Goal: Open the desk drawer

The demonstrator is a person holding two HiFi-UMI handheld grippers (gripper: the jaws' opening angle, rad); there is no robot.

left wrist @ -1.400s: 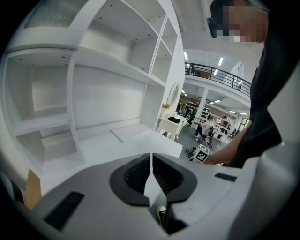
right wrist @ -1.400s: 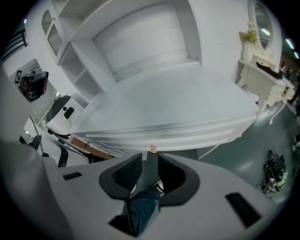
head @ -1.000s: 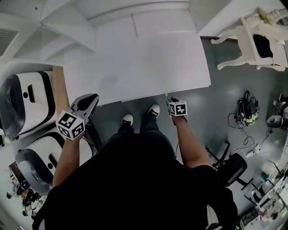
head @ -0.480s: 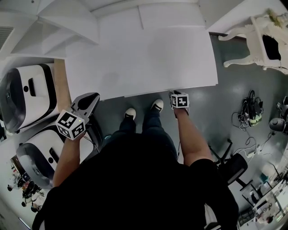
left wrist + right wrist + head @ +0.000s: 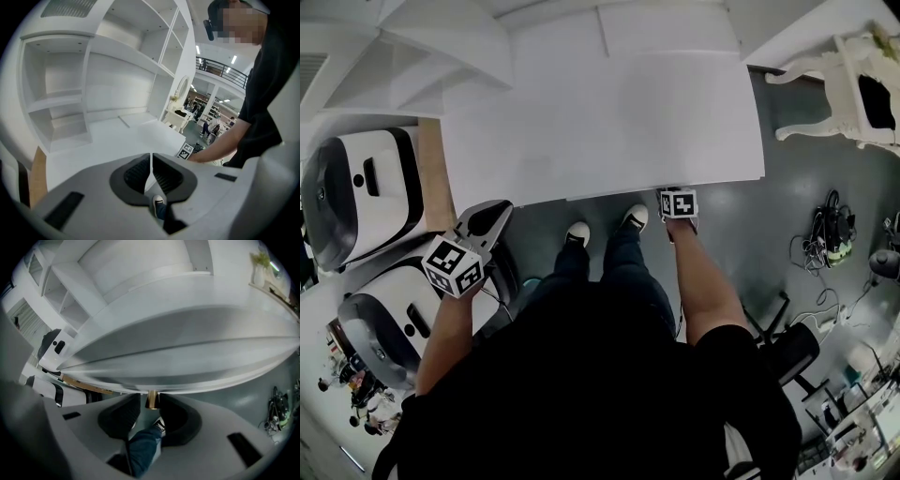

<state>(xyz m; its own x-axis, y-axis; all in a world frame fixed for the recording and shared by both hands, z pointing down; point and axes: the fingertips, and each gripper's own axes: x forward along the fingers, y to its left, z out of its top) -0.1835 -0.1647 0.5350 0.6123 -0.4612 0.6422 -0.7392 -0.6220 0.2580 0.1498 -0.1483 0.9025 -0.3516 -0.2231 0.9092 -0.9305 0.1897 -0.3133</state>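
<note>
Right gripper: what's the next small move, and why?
Probably close the right gripper on the brass knob. Its jaws have just been opening and now stand apart with the knob between them, pads not pressing it, just under the front edge of the white desk. A grip has to come before any pull. The left gripper is shut and empty, off to the side.

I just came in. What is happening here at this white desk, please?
A person stands at the white desk with a gripper in each hand. The right gripper is low at the desk's front edge. Its jaws have just been opening and stand apart on either side of a small brass knob, not pressing on it. The left gripper is shut and empty, held off to the side. In the head view no drawer sticks out yet.
</note>
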